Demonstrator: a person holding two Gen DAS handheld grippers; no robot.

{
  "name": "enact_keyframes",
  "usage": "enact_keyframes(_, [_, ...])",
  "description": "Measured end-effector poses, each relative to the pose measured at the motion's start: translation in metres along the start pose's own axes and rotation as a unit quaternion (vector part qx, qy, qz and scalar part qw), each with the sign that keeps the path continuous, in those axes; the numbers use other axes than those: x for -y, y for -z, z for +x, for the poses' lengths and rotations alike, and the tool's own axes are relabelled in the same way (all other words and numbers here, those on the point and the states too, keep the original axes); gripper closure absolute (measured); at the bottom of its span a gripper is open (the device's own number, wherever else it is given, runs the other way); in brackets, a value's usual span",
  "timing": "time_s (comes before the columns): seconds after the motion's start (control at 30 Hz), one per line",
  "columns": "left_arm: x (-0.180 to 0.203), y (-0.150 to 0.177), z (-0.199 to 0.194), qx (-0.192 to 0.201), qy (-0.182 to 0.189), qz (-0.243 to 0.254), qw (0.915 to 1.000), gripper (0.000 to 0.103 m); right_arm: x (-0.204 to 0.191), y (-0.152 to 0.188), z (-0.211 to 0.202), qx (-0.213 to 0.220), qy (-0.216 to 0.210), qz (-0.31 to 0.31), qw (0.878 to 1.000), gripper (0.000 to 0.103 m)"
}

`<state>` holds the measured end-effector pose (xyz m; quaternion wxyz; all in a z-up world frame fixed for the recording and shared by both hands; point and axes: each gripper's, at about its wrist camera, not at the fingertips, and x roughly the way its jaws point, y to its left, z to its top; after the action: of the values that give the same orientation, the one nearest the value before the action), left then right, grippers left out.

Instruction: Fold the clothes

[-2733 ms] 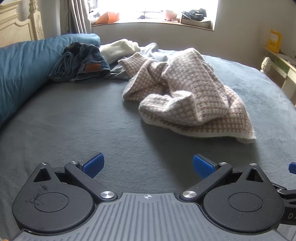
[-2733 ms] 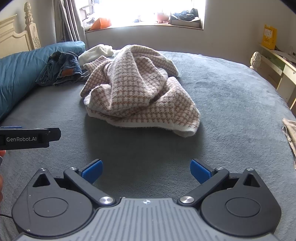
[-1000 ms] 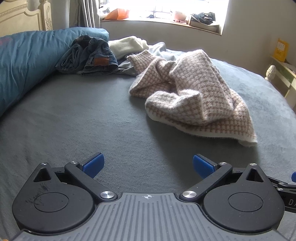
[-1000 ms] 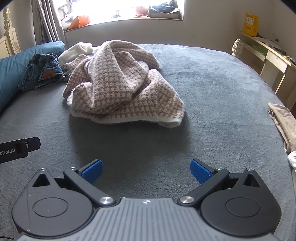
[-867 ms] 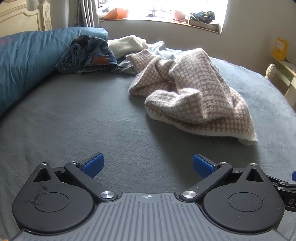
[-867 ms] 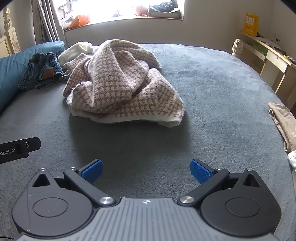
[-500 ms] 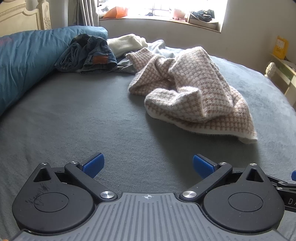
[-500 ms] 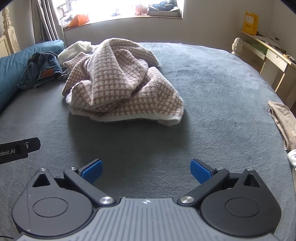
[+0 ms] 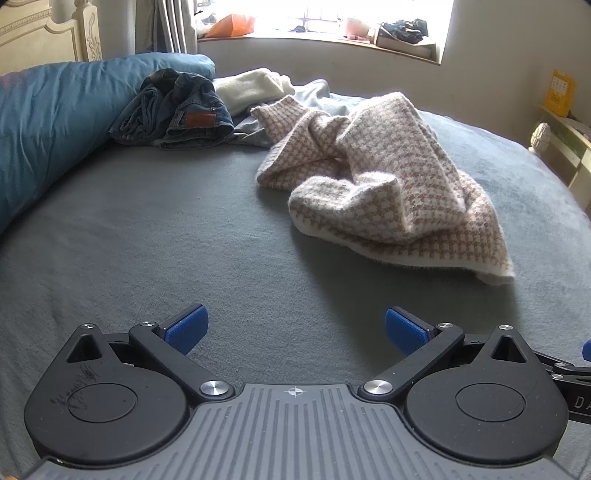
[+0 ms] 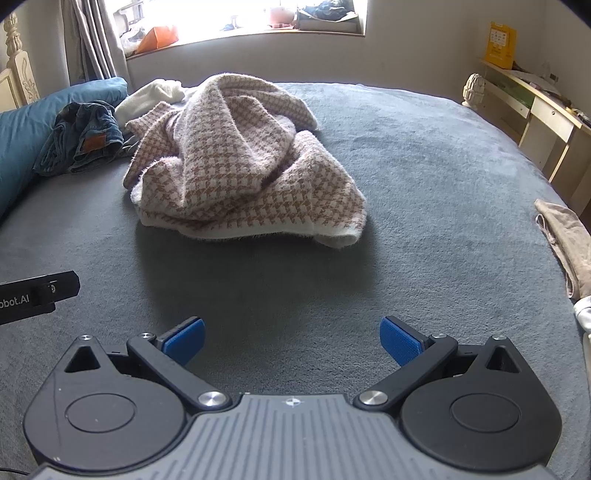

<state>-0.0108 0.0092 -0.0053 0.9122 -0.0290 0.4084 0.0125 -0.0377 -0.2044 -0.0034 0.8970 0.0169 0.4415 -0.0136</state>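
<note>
A: Report claw status, nearest items first.

B: The left claw (image 9: 295,328) has both blue pads spread wide apart, with nothing between them. The right claw (image 10: 291,338) stands the same: pads apart, nothing held. Both hover low over the bed (image 9: 147,229).

A: What surface lies directly ahead of each claw?

B: A grey blanket (image 10: 424,184), smooth and bare just beyond the pads. In the right wrist view, part of the left device's black body shows at the left edge.

A: Where is the garment?

B: The houndstooth sweater (image 10: 240,162) lies crumpled ahead of the right claw, slightly to its left; from the left claw it sits ahead and to the right (image 9: 388,181). It touches neither claw.

A: Other items beyond it?

B: Crumpled jeans (image 9: 177,110) lie far ahead-left of the left claw, against a blue duvet (image 9: 48,122). A cream garment (image 9: 251,86) lies just beside the jeans. A beige cloth (image 10: 565,243) rests at the bed's right edge, off to the right of the right claw.

A: And the room?

B: A bright window sill (image 10: 240,29) with clutter runs along the far wall, a curtain (image 10: 92,40) and a headboard (image 9: 44,37) stand far left, and a pale desk (image 10: 546,114) stands far right.
</note>
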Motion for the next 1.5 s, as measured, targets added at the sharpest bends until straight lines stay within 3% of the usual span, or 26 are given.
enact_keyframes(1.07, [0.0,0.004,0.008,-0.004,0.0,0.001,1.0,0.0,0.0,0.001,0.007,-0.011,0.0,0.004,1.0,0.0])
enact_keyframes(1.5, [-0.012,0.002,0.021,0.032,0.06,-0.053,0.9963,0.0,0.012,0.0,0.022,0.006,-0.026,-0.001,1.0,0.0])
